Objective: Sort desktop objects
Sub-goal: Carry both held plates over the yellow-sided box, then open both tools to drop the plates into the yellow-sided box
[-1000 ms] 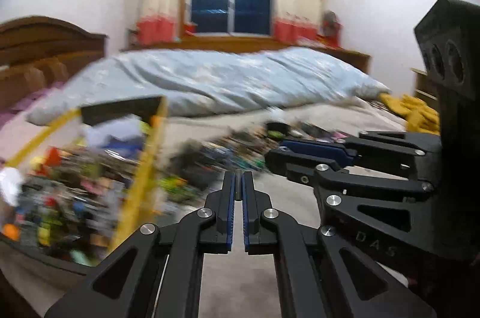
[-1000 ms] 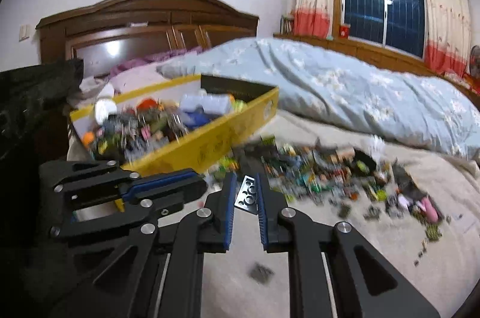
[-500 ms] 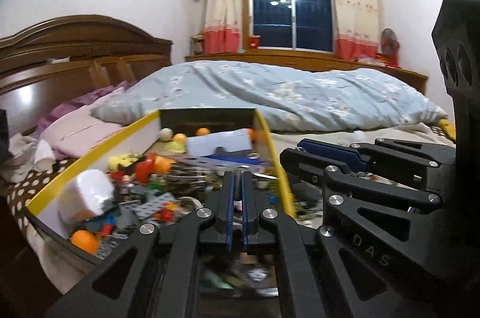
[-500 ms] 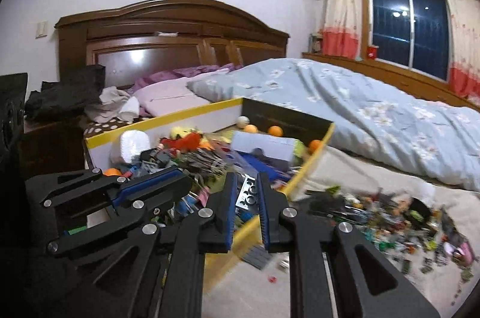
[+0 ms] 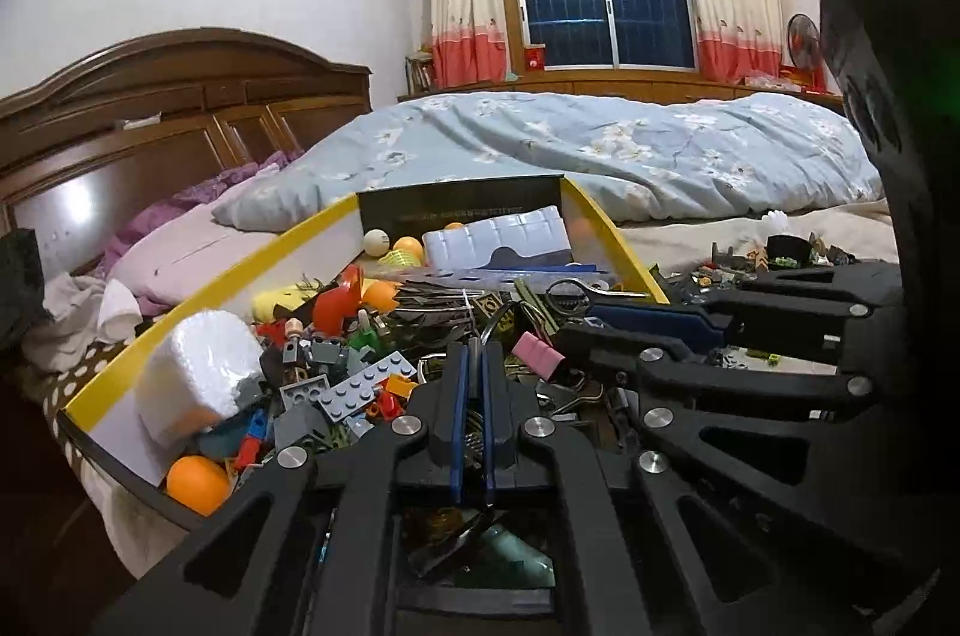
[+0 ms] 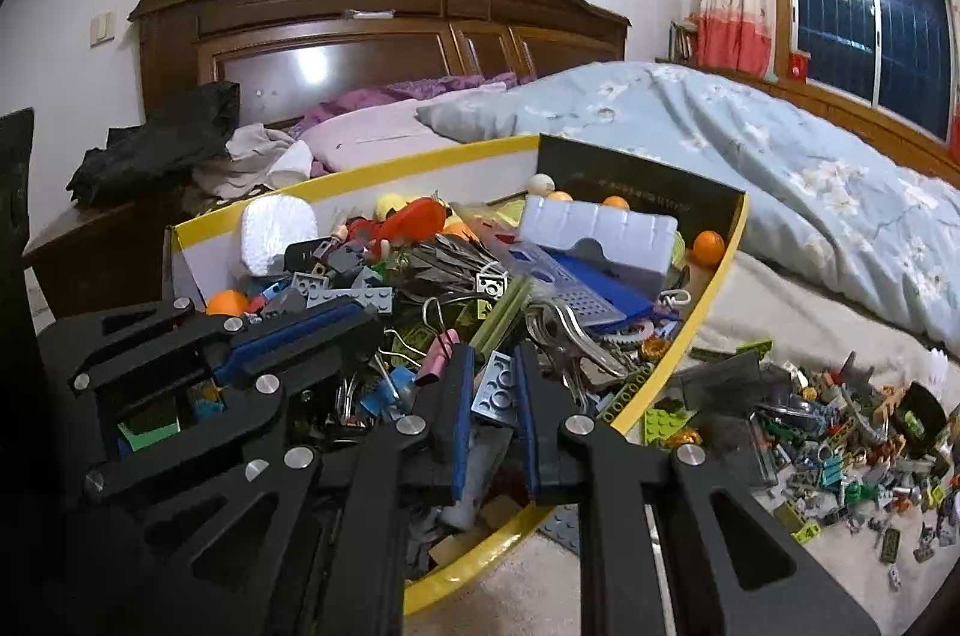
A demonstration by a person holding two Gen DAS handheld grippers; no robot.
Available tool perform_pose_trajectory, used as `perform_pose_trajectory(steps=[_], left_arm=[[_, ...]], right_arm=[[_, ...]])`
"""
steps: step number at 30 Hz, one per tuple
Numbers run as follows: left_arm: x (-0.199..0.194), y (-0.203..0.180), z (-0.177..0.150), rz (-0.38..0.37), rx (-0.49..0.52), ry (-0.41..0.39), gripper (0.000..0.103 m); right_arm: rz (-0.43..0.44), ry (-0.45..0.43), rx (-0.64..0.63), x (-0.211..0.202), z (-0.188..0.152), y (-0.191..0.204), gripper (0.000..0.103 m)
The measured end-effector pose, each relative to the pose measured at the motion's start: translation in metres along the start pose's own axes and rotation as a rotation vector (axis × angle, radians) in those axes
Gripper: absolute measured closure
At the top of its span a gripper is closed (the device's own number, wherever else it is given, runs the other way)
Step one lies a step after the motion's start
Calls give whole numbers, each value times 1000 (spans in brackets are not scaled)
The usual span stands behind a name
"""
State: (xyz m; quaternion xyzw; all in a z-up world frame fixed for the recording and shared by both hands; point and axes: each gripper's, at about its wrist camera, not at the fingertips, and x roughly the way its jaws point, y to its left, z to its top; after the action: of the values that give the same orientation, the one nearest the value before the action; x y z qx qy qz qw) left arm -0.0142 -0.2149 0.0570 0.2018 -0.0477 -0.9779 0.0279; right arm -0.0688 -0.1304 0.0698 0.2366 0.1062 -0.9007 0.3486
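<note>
Holding a grey studded plate [image 6: 498, 390] between our right gripper [image 6: 491, 396] fingers, we hover over the yellow-rimmed box [image 6: 714, 288]; our left gripper [image 5: 473, 366] is closed on nothing. No writing is legible.

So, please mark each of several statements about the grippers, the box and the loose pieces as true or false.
1. The right gripper holds a grey studded plate above the yellow box. True.
2. The left gripper is wide open. False: its jaws are nearly together, with nothing visible between them.
3. The white foam block lies on the bed outside the box. False: it is inside the box.
4. Small pieces are scattered on the bedsheet to the right of the box. True.
</note>
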Motion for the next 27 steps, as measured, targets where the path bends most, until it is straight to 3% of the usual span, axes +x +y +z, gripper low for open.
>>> perform_pose_trajectory(steps=[27], left_arm=[[-3,-6,1,65,25,-8,95]], right_arm=[[-4,-1,85,-2,-7,-11,88]])
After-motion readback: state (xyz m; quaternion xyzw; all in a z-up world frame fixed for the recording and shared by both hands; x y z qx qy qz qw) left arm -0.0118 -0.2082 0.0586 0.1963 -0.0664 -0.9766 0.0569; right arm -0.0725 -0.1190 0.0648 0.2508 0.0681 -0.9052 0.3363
